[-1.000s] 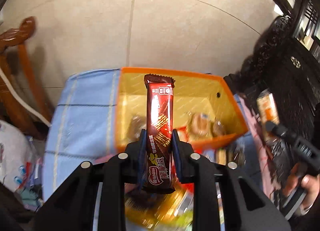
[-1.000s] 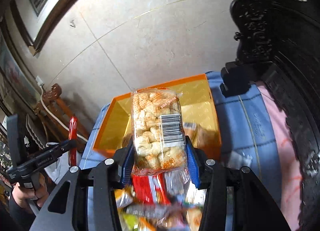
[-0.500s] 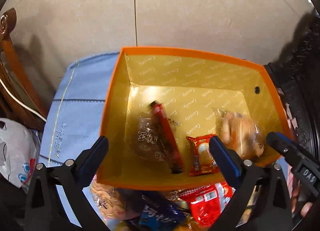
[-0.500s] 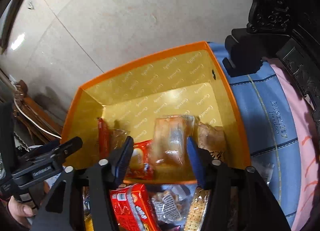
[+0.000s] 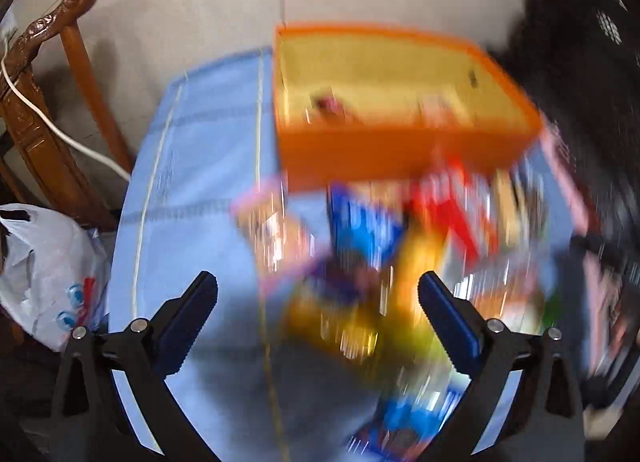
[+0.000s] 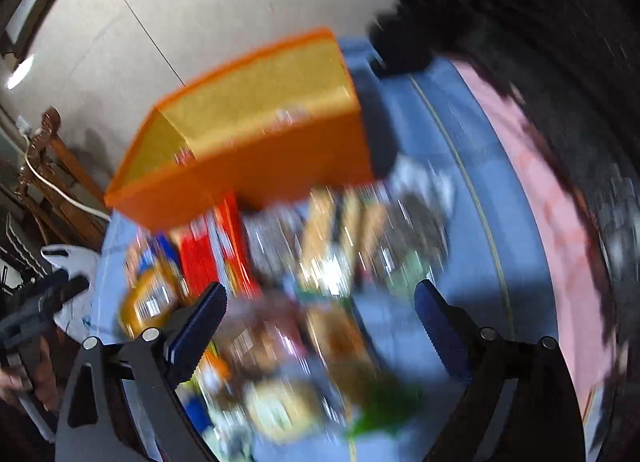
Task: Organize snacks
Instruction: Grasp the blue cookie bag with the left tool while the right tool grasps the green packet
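Both the left gripper [image 5: 318, 296] and right gripper [image 6: 320, 308], jaws just opened wide and empty, point down at the snack pile [image 5: 400, 246] beside the orange box [image 5: 400, 154], apparently for the next pick.

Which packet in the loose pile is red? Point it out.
The red packet, just in front of the orange box and right of the blue packet. Its neighbours blur to blue, yellow and tan.
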Action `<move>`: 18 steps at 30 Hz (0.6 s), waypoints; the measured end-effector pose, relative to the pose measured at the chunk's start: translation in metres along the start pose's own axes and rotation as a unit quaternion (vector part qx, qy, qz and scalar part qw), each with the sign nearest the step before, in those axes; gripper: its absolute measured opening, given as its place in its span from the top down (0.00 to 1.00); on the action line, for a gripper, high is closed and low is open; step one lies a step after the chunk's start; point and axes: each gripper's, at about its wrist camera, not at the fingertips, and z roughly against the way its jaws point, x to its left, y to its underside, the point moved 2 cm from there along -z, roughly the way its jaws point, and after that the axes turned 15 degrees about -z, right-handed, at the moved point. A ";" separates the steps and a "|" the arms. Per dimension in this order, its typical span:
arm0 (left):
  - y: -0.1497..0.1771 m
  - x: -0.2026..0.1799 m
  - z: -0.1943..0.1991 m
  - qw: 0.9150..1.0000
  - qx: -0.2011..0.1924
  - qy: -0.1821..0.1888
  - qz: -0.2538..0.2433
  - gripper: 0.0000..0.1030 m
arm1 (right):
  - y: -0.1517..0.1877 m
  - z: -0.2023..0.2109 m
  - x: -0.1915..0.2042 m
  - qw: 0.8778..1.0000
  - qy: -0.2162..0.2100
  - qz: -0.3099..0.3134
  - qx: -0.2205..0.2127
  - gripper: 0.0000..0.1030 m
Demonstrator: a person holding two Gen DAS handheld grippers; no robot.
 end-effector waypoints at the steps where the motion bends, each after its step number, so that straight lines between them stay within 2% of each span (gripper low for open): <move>1: 0.015 -0.010 0.000 1.000 0.010 0.002 -0.019 0.04 | 0.008 0.000 -0.007 1.000 0.003 -0.012 0.008 0.07; 3: 0.040 -0.027 -0.002 0.999 0.026 0.017 -0.041 0.04 | 0.025 -0.001 -0.017 0.999 0.008 -0.030 0.026 0.07; 7: 0.078 -0.056 -0.009 0.994 0.060 0.077 -0.050 0.04 | 0.050 -0.002 -0.024 0.998 0.003 -0.050 0.047 0.07; 12: 0.092 -0.080 -0.027 0.988 0.079 0.126 -0.053 0.04 | 0.067 0.006 -0.024 0.998 0.003 -0.041 0.052 0.07; 14: 0.093 -0.084 -0.038 0.985 0.093 0.140 -0.037 0.05 | 0.072 0.008 -0.027 0.998 0.008 -0.039 0.052 0.07; 15: 0.095 -0.087 -0.045 0.982 0.096 0.161 -0.026 0.06 | 0.074 0.010 -0.031 0.998 0.010 -0.040 0.052 0.07; 16: 0.098 -0.090 -0.053 0.977 0.108 0.182 -0.020 0.19 | 0.076 0.012 -0.034 0.998 0.014 -0.041 0.052 0.07; 18: 0.100 -0.092 -0.059 0.973 0.118 0.196 -0.012 0.35 | 0.079 0.015 -0.040 0.998 0.020 -0.042 0.052 0.07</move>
